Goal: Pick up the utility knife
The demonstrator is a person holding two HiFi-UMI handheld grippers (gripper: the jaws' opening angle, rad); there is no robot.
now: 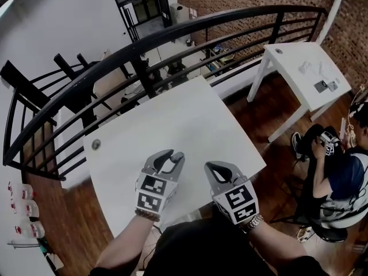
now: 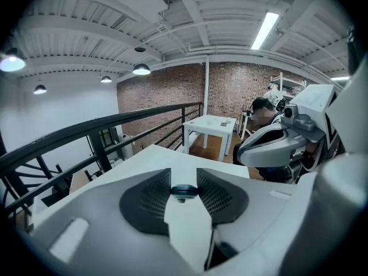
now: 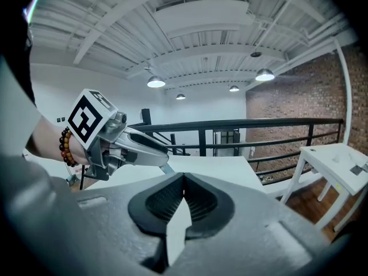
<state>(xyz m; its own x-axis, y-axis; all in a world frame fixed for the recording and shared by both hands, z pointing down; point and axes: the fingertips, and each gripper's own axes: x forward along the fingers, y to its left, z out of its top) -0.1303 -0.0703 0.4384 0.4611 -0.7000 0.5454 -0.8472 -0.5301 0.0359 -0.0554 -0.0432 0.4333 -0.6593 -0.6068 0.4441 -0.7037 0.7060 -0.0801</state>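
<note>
Head camera stares steeply down, close over the white table (image 1: 190, 119). Left gripper's camera runs along its jaws, right gripper (image 2: 241, 152) at three o'clock; right's catches left gripper (image 3: 161, 154) at nine. All share table and black railing (image 1: 190, 27).

Grips knife (image 2: 184, 191) in left gripper (image 1: 174, 156), tilted slightly downward. Holds right gripper (image 1: 210, 167) just beside it, apart, jaws pressed together on nothing. Extends both forearms (image 1: 123, 241) forward.

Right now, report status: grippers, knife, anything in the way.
Left gripper shut on utility knife, above the white table. Right gripper shut, empty, alongside and apart. Nothing visible in the way.
</note>
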